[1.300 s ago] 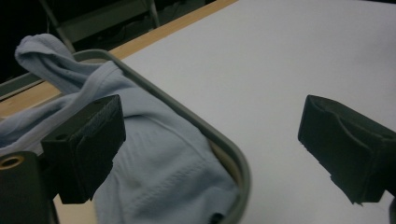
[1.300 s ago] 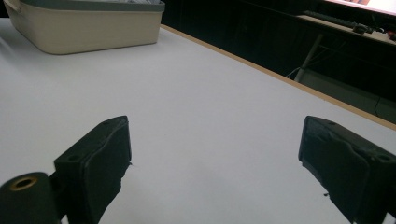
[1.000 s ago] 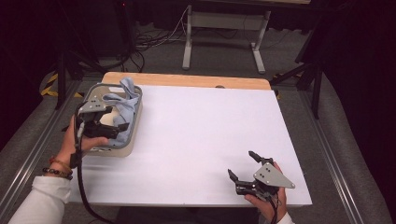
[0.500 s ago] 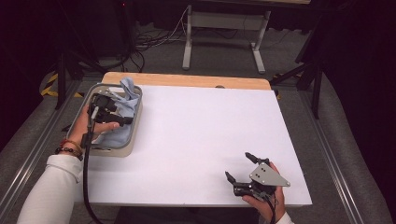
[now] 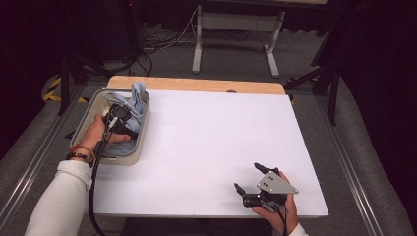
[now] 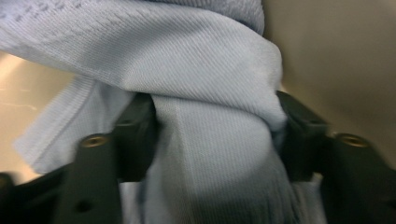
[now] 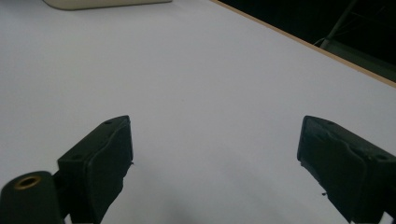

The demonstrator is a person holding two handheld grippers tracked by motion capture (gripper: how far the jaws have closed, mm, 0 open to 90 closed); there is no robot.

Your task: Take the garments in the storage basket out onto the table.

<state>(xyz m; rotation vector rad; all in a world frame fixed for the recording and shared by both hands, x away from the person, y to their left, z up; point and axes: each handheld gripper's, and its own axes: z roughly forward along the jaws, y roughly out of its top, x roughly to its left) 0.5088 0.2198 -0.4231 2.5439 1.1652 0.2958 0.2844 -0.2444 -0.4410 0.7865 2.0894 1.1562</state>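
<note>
While keeping the right gripper (image 5: 246, 176) at rest near the front edge of the white table (image 5: 211, 137), has brought the left gripper (image 5: 120, 120) from above the near part of the grey tub (image 5: 129, 158) down and further into it within the last second. Has also just been closing its fingers (image 6: 135, 126), from wide apart a moment ago to about half way now.

Shows, in the left gripper view, a thick fold of the light blue cloth (image 6: 205, 60) gathered between the two black fingers, touching both and bunched there. Reads therefore as a pinch on the cloth and not an empty closing. Cannot say yet how firm.

Leaves the cloth (image 5: 139, 98) inside the tub at the far left of the table, with one part draped up over the right wall of the tub. Not lifted yet.

Keeps the fingers of the right gripper (image 7: 215, 140) spread wide, with nothing between them except bare table, well apart from the tub.

Means for the work, most probably: reaching step finished, grasp now made or almost made. Calls next for a lift straight up out of the tub, probably toward the free table surface. Risks a slip with only a thin layer caught, or a snag of the draped part on the wall.
</note>
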